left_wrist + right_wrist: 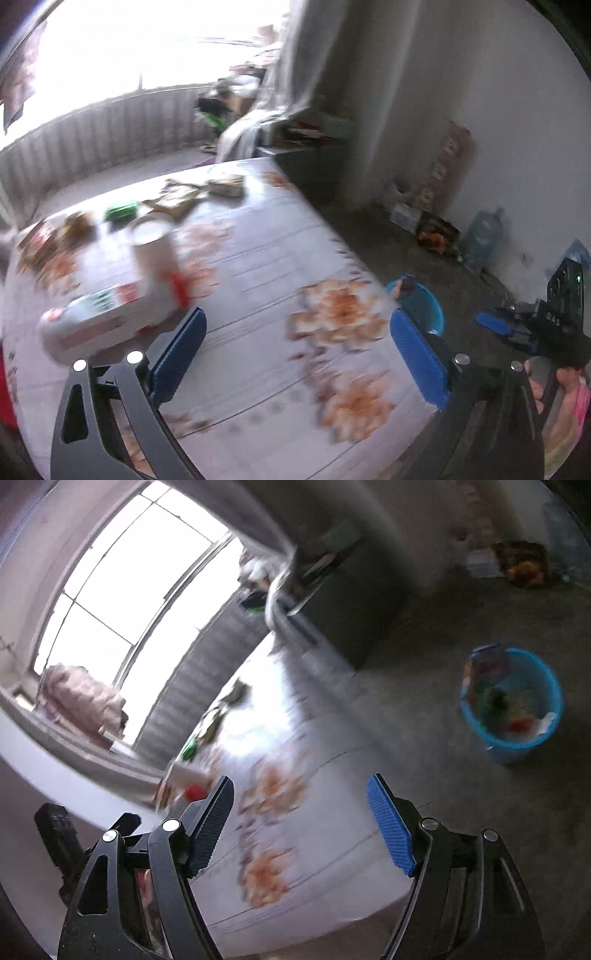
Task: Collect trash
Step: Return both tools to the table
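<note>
Both claws hang released and empty above a flowered table, with the trash bucket on the floor past its edge.

The left gripper stands with jaws wide apart over bare tablecloth, nothing between its blue pads; the right gripper is likewise released, over the table's corner. The table's right edge runs diagonally, and beyond it lies open grey floor up to the wall. The blue bucket sits on that floor, well apart from the table, already holding colourful wrappers and a white scrap. Trash remains on the table: a white carton lying on its side just left of the left gripper, a paper cup beside it, a green wrapper and blurred packets toward the far edge.
</note>
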